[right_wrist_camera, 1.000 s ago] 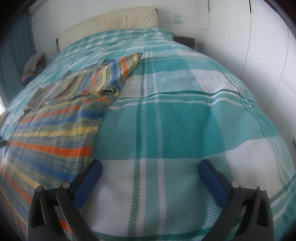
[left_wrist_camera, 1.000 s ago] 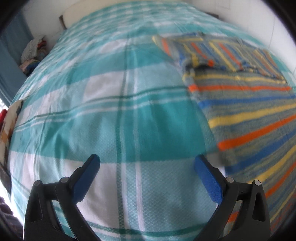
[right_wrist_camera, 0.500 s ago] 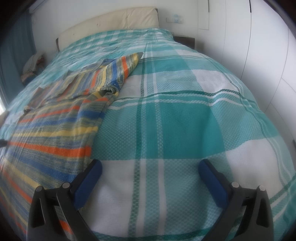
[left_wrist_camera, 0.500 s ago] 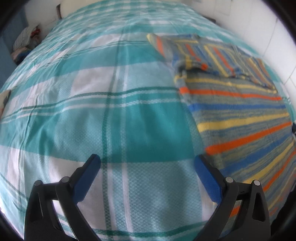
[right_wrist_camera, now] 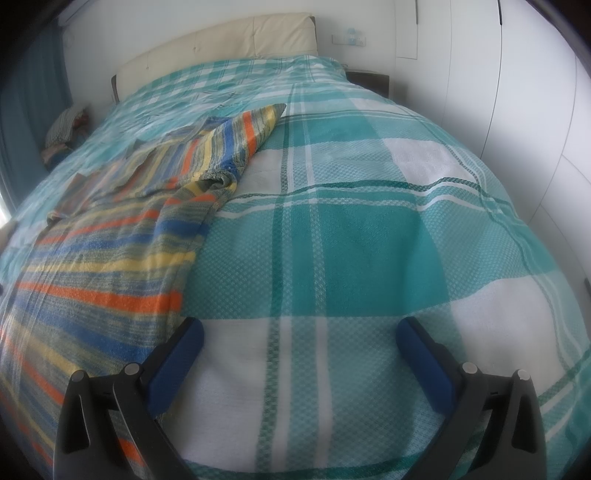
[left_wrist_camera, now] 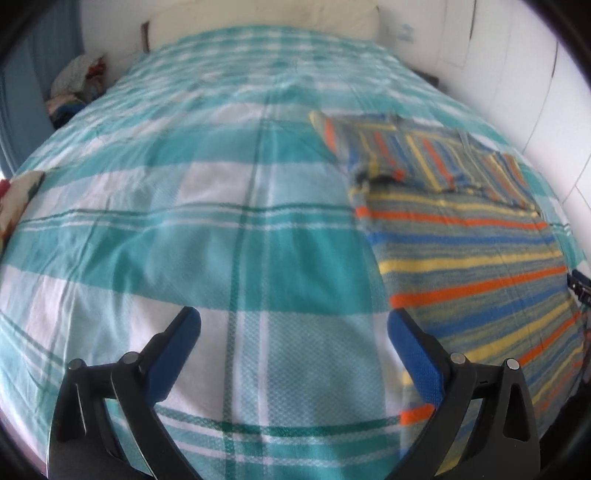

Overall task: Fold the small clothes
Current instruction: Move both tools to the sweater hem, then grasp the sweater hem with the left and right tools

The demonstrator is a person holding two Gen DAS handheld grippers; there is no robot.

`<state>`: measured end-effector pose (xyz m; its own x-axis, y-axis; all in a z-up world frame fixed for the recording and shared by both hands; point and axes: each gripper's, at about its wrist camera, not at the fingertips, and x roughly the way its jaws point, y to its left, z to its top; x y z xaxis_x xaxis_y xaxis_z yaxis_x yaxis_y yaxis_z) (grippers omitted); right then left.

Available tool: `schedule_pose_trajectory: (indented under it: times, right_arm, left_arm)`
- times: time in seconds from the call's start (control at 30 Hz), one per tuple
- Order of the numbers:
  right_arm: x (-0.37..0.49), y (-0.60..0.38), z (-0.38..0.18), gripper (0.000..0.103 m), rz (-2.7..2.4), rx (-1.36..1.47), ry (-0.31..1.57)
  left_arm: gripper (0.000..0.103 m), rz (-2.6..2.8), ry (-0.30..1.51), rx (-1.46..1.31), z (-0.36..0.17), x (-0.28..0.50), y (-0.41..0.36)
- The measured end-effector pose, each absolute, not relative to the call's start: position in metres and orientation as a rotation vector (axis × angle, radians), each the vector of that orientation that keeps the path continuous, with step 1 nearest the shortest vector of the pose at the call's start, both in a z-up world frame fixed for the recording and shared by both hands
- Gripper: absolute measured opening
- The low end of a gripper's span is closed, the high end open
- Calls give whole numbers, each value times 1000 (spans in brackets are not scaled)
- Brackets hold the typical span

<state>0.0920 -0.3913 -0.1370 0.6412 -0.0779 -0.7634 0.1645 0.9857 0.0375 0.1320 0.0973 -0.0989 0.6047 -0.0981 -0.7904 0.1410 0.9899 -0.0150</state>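
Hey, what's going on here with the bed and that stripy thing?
A person holds two handheld grippers over a bed with a teal checked cover. A striped garment lies spread flat on it, its far end folded over. The left gripper and right gripper are both open, holding nothing, with the garment lying between them.

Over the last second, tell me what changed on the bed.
The left gripper swung its view up the bed: the headboard now shows, and the striped garment sits lower right. Nothing was grasped or released. The right gripper held still, both grippers stayed open, and the garment lay unmoved on the checked bedspread.
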Motion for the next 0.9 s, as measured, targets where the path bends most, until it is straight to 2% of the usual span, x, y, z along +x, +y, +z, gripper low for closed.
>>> schedule_pose_trajectory:
  times: [0.23, 0.47, 0.57, 0.67, 0.8, 0.9]
  right_arm:
    - [89, -395, -124, 102, -114, 130, 873]
    - [36, -399, -26, 102, -71, 23, 724]
    - [18, -400, 5, 103, -7, 17, 782]
    - [5, -390, 0, 102, 84, 67, 934]
    - [-22, -366, -41, 102, 196, 161, 1072]
    - [-38, -357, -71, 102, 210, 211, 1142]
  left_arm:
    - [101, -134, 716, -3, -36, 119, 97]
    - [102, -41, 465, 155, 100, 60, 138]
    - [103, -31, 545, 213, 124, 58, 145]
    - [103, -146, 738, 207, 84, 67, 128]
    - [100, -259, 974, 170, -37, 65, 86]
    - [97, -279, 1076, 157, -96, 48, 69]
